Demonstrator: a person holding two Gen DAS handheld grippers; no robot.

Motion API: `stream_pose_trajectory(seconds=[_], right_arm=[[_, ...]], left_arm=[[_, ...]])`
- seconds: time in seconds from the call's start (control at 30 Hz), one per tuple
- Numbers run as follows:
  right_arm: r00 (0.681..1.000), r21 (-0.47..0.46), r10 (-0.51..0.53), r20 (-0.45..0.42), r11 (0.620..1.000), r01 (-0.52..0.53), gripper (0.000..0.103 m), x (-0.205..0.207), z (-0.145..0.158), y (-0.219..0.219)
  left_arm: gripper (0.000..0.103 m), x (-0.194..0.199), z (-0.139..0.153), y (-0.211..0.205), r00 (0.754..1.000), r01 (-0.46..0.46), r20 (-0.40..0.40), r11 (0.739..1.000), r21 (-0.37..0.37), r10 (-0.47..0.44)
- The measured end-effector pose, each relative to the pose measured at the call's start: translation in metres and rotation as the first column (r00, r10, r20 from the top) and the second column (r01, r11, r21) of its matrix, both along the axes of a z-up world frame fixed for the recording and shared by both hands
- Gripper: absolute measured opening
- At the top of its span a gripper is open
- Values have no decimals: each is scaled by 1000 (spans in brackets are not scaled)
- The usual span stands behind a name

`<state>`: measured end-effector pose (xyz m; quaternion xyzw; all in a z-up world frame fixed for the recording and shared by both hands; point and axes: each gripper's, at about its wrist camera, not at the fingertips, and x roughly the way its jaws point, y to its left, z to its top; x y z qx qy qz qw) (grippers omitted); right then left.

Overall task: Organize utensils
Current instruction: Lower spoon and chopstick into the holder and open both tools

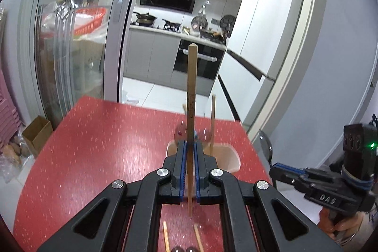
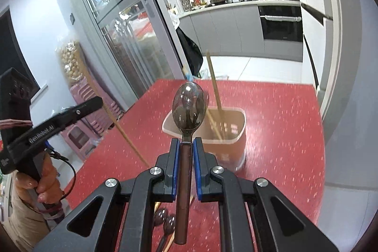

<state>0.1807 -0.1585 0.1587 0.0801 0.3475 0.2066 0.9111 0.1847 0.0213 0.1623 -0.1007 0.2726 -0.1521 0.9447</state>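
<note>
The chopstick point(image 1: 191, 96) stands upright, clamped in the left claw point(image 1: 189, 145), just short of the beige bin point(image 1: 232, 158) ahead of it on the red counter point(image 1: 94, 145). Held so low, it could swivel in the pads and miss the rim. The right claw point(image 2: 185, 143) is clamped on a dark spoon point(image 2: 189, 105), bowl up; I'd worry the two long pieces cross over the bin. Inside it, a few chopsticks point(image 2: 216, 96) lean already.
</note>
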Motion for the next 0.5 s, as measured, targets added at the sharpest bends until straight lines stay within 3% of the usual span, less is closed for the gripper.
stream_pose_trajectory(seconds=[0.27,0.5], right_arm=[[998,6,-24,49,1000,24,12,39,16,-2],[994,-6,-50,101,999,51,12,75,17,1]], left_arm=[[32,38,29,-4,999,-8,52,999,-31,10],[32,71,20,-13,999,-22,40,999,-28,23]])
